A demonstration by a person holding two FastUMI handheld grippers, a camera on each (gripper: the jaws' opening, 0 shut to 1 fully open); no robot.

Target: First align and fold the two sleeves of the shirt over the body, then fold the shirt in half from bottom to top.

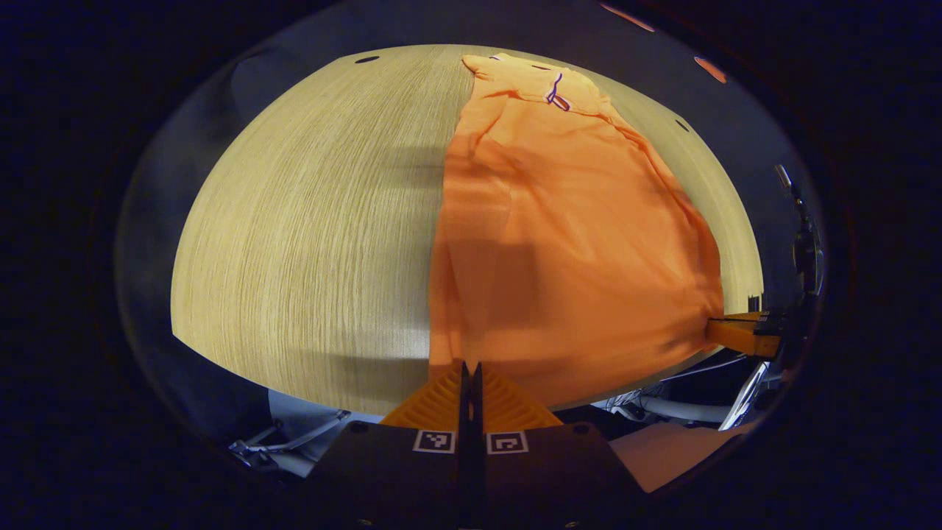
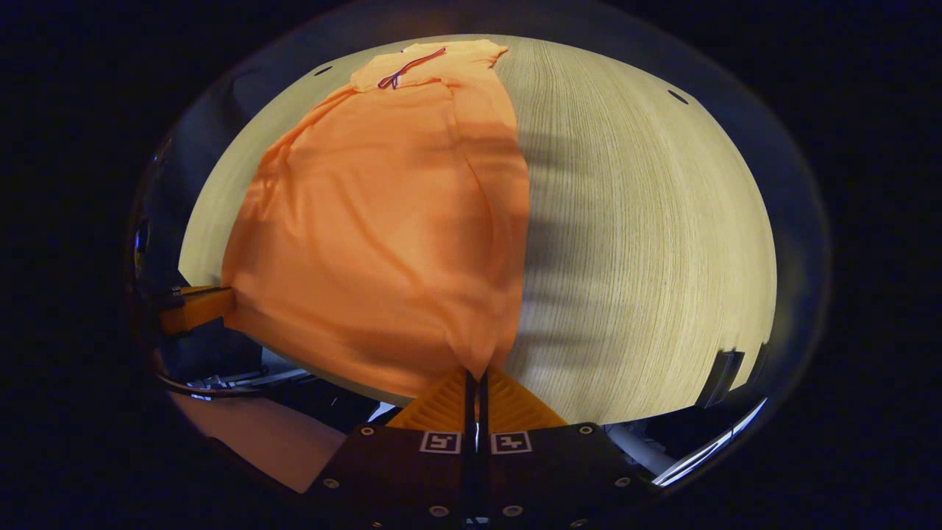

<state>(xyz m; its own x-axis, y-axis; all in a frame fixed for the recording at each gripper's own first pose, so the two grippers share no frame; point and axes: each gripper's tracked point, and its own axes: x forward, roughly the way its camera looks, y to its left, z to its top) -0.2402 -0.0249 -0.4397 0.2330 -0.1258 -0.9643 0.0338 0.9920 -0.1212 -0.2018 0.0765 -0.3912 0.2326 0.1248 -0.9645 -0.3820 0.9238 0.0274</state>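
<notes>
Two tongs, both squeezed tight: the left one (image 1: 471, 368) pinches one bottom corner of the one orange shirt (image 1: 567, 221), the right one (image 2: 476, 375) the other. The shirt lies long on the table (image 1: 309, 221), with bare wood on both sides.

Shirt (image 1: 574, 243): thin orange cloth, matt, soft creases. Table (image 1: 309, 243): pale wood, fine straight grain, smooth, low sheen. Finger (image 2: 508, 403) faces ribbed.

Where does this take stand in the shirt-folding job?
Sleeves look already folded in: the shirt lies as a narrow strip on the table. In hand: left gripper and right gripper each pinch a hem corner. Left: carrying the hem up to the collar.
</notes>
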